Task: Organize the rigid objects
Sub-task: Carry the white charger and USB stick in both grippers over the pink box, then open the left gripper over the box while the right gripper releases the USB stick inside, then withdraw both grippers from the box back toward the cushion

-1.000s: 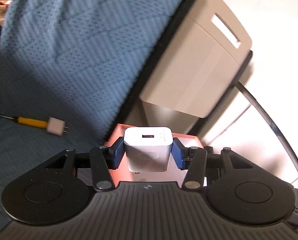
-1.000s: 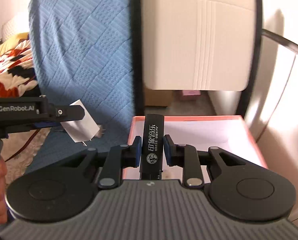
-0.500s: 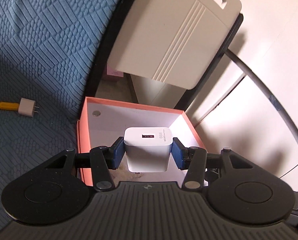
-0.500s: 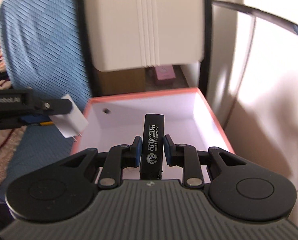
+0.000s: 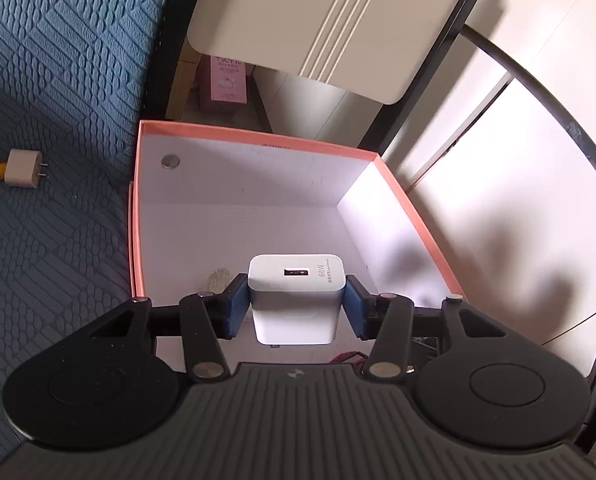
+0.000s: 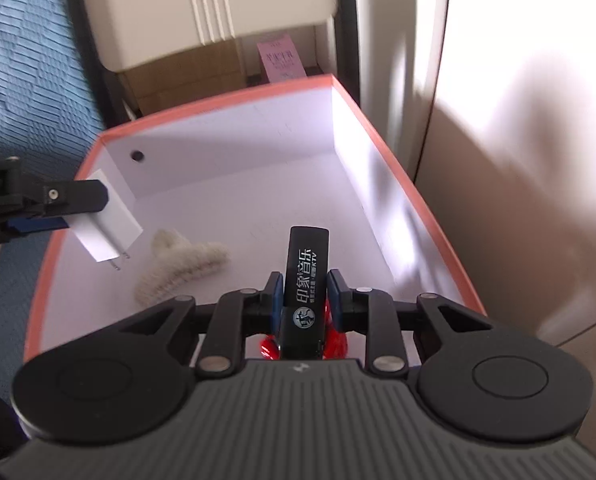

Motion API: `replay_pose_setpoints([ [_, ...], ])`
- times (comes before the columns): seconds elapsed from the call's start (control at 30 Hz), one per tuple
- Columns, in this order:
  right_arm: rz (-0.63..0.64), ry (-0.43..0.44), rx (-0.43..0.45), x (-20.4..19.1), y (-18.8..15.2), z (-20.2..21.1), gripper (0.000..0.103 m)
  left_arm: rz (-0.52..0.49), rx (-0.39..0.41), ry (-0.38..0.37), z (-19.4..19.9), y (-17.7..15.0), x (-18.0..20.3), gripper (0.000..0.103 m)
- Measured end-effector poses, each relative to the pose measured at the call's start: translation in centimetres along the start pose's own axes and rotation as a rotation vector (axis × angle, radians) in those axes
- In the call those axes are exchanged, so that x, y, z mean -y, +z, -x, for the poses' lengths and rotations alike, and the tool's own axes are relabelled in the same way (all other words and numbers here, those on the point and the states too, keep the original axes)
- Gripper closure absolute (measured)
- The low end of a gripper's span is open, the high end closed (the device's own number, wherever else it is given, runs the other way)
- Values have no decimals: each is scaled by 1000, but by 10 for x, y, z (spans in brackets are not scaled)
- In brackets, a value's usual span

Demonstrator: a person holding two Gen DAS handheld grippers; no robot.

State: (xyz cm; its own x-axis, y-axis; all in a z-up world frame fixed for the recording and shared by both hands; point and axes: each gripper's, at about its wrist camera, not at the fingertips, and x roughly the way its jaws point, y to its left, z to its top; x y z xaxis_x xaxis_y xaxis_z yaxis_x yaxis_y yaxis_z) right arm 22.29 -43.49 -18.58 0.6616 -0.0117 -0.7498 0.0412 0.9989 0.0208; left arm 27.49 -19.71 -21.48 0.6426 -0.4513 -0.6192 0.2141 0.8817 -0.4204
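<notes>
Charger [image 5: 295, 298] clamped in left gripper [image 5: 295, 306] and black lighter [image 6: 304, 280] in right gripper [image 6: 304, 296], both poised above orange-rimmed box [image 6: 398, 168], likely for release; fuzzy clip [image 6: 181, 266] lies at 10 o'clock from lighter

The left gripper [image 5: 296, 304] is closed, its blue pads [image 5: 237, 306] pressing both sides of a white charger [image 5: 295, 298] that sits upright between the jaws with the USB port facing up toward the camera. In the right wrist view the same gripper [image 6: 63, 208] enters from the left edge, roughly level, with the charger [image 6: 105, 220] tilted and its prongs pointing down and to the right. The right gripper [image 6: 304, 302] is likewise closed, its pads [image 6: 275, 300] clamped on a black lighter [image 6: 304, 286], which stands lengthwise along the fingers and projects forward beyond the fingertips.
</notes>
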Motion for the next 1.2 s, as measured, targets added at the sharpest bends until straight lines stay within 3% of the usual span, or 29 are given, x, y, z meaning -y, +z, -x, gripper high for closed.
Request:
replay_pose_setpoints([
  [0.17, -34, -1, -5, 3, -2, -4, 76, -4, -19, 3, -5, -2, -1, 45],
  [0.27, -44, 4, -6, 4, 3, -3, 76, 3, -8, -17, 1, 0, -2, 38],
  [0.4, -38, 9, 12, 0, 10, 5, 74, 11, 16, -31, 12, 4, -3, 37],
  [0.8, 14, 77, 134, -40, 28, 51, 74, -25, 145, 20, 71, 14, -19, 37],
  [1.1, 92, 138, 177, -89, 30, 69, 74, -4, 235, 51, 116, 11, -52, 37],
  [1.2, 106, 150, 185, -103, 31, 74, 74, -24, 280, 98, 133, 12, -59, 37],
])
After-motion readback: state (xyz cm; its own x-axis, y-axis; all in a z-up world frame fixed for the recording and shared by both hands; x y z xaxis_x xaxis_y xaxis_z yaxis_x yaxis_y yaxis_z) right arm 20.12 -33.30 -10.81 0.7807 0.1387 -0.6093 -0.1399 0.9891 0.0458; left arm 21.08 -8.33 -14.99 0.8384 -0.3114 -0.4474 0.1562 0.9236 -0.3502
